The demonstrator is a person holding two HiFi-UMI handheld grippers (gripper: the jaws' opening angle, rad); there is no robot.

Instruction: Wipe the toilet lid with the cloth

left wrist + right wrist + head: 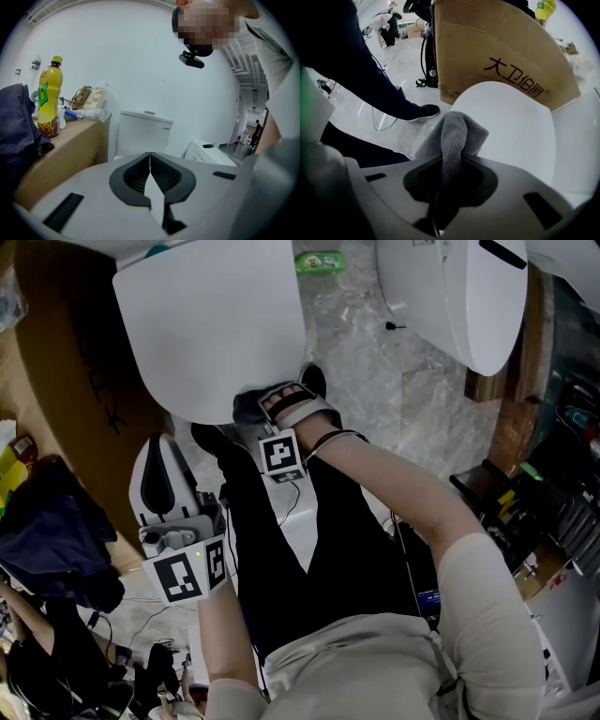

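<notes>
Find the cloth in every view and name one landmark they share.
Head view: cloth at centre, a dark bunch at the lid's near edge.
Left gripper view: not in it.
Right gripper view: cloth at centre, pinched between the jaws, by the lid.
Landmark: the box, in all three views.

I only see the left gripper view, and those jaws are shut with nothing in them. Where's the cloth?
Observer: The right gripper has its jaws shut on the grey cloth.
Operator: Is it near the toilet lid?
Observer: Yes, in the head view it's at the front edge of the white toilet lid. I can't tell whether it touches.
Operator: And my left gripper?
Observer: The left gripper is held low, apart from the lid, beside the person's dark trouser leg.
</notes>
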